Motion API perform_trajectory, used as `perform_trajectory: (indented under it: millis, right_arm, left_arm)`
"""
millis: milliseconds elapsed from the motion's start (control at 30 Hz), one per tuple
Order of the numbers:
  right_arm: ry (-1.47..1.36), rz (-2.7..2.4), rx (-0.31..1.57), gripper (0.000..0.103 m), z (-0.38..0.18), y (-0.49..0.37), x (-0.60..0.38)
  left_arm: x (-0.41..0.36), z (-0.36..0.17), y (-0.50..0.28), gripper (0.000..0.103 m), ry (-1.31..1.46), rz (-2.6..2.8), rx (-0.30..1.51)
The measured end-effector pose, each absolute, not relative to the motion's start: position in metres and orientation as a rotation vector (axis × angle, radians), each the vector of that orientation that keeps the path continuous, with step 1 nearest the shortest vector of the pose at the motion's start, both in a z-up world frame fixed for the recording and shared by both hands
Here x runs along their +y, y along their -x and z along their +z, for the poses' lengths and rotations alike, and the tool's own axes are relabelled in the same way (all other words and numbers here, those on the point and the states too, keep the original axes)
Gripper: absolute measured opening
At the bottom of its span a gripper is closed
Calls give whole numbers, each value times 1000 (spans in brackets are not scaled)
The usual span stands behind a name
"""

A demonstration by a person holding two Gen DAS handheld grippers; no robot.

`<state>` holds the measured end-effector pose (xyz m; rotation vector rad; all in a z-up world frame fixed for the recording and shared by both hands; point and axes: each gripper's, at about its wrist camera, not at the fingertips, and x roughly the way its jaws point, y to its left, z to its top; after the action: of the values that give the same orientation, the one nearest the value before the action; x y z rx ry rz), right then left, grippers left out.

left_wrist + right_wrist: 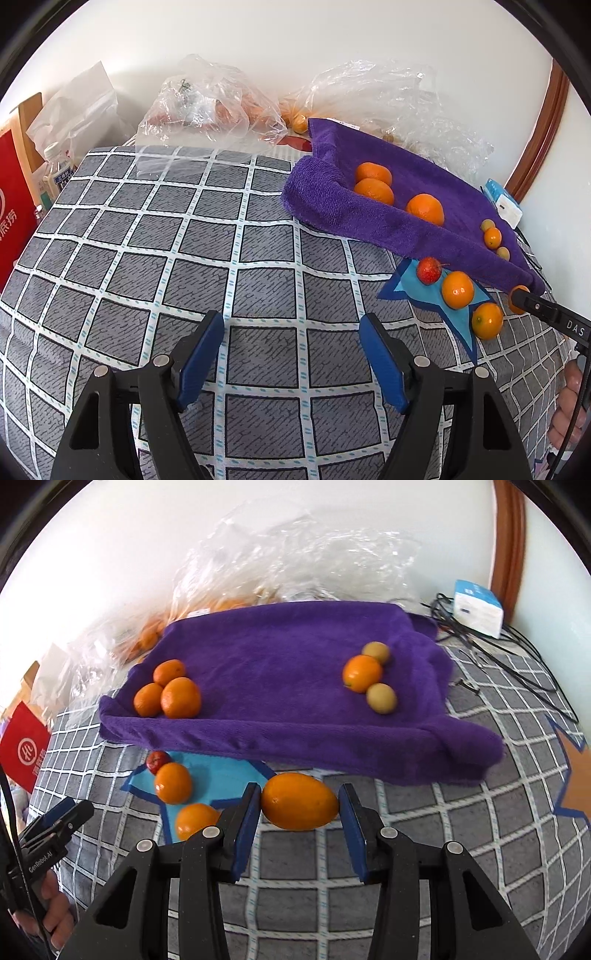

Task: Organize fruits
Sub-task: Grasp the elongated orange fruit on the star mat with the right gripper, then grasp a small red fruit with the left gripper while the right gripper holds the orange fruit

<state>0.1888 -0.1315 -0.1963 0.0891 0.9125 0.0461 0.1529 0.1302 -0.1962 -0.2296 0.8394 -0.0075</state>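
The right gripper [300, 805] has an oval orange [300, 801] between its jaws, gripped end to end, long axis lying crosswise, just in front of the purple towel [280, 664]. It looks mid-carry; next comes placing it beside the orange trio [168, 690] on the towel. The left gripper [291, 332] hangs open and empty over the checked cloth [147, 240].
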Motion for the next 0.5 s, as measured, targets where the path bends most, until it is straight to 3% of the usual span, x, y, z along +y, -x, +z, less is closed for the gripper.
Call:
perform_trajectory:
  millis: [267, 500]
  right_arm:
    - [-88, 37, 910, 43, -198, -181, -140]
    - [-76, 33, 898, 43, -195, -180, -145]
  left_arm:
    - [122, -193, -150, 72, 166, 6, 870]
    - [126, -182, -165, 71, 313, -74, 913]
